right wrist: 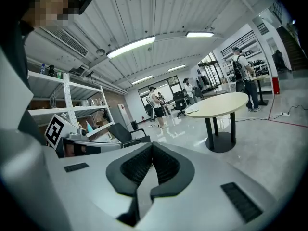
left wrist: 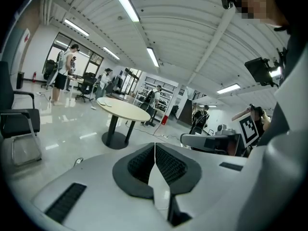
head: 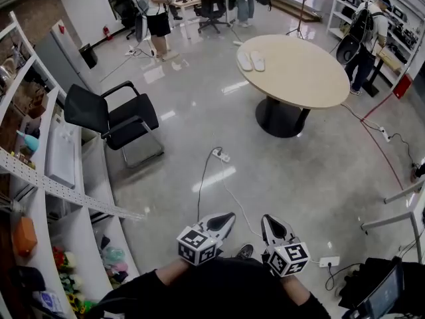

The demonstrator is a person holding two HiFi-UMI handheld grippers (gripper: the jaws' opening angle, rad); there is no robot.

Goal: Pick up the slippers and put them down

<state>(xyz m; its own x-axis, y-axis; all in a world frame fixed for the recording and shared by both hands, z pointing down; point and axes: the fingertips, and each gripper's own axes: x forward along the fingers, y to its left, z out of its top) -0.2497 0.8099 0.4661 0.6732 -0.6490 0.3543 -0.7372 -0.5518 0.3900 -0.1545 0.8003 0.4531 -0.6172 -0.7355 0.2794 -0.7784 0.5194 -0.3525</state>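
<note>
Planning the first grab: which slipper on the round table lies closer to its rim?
The left slipper in the head view, hard by the table rim facing the chair; the other slipper lies beside it, further in.

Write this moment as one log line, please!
slippers: side by side on round table | left gripper: jaws shut, empty | right gripper: jaws shut, empty | stage: no pickup yet

2 white slippers [head: 251, 61], side by side, flat on round table [head: 312, 78] nr edge.
</note>
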